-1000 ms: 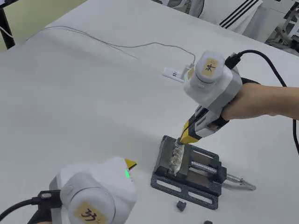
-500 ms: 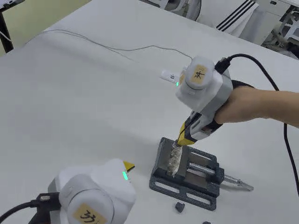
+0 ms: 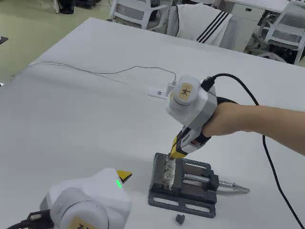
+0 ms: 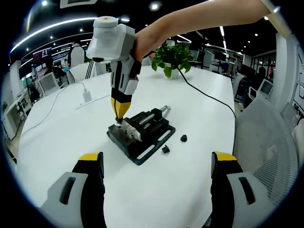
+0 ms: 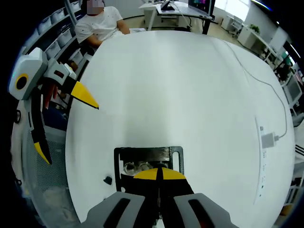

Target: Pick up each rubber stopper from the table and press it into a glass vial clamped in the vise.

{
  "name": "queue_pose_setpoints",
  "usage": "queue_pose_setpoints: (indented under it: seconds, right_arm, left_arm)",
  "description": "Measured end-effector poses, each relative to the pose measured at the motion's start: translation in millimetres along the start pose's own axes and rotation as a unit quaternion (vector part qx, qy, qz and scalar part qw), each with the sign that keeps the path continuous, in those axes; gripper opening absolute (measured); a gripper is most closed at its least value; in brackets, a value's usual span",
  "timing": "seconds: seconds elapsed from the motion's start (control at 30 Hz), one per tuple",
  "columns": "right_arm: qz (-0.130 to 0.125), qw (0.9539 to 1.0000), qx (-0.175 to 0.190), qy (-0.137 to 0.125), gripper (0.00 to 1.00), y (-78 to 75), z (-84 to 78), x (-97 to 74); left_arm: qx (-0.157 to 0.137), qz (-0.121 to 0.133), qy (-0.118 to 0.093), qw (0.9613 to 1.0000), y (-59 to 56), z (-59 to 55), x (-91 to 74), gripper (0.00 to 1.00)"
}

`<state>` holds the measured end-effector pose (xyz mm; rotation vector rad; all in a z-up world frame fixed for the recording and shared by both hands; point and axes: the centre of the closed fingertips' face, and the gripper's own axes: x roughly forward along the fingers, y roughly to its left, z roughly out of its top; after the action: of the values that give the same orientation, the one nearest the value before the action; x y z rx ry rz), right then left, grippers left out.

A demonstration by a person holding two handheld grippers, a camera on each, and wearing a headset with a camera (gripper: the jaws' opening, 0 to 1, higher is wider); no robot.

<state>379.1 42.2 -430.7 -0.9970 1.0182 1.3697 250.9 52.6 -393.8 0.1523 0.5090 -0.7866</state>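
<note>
A dark metal vise (image 3: 187, 201) stands on the white table with several glass vials (image 3: 168, 172) clamped in its jaws. My right gripper (image 3: 176, 153), held by a hand, points steeply down with its yellow tips shut and touching the top of the vial row. In the right gripper view the shut tips (image 5: 159, 174) cover the vials (image 5: 135, 166) in the vise (image 5: 176, 153). My left gripper (image 4: 156, 164) hovers open and empty, a short way in front of the vise (image 4: 153, 138). A small dark rubber stopper (image 3: 179, 219) lies loose near the vise; two stoppers (image 4: 183, 138) (image 4: 166, 149) appear in the left gripper view.
A white plug adapter (image 3: 158, 91) with a thin cable lies on the table beyond the vise. The right gripper's black cable (image 3: 267, 152) trails off to the right. Chairs and a draped jacket (image 3: 205, 26) stand at the far table edge.
The head camera has tilted up, so the whole picture has slid down. My right gripper's tips stay on the vials. The left gripper keeps its place.
</note>
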Motion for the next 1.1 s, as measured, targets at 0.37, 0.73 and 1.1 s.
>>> queue_pose_setpoints:
  seconds: [0.37,0.73,1.1]
  right_arm:
    - [-0.027,0.999,0.014,-0.033,0.0,1.6,0.2,0.5]
    - [-0.053,0.9953,0.024,-0.078,0.0,5.0,0.1,-1.6]
    - [-0.043,0.9967,0.01,-0.068,0.0,7.4,0.4,-2.0]
  left_arm:
    - [-0.004,0.021,-0.007,0.9998,-11.2,5.3,2.7,0.93]
    - [-0.033,0.079,-0.011,0.9963,-12.0,7.7,20.7,0.93]
    - [-0.037,0.117,-0.011,0.9923,-4.5,15.9,10.4,0.93]
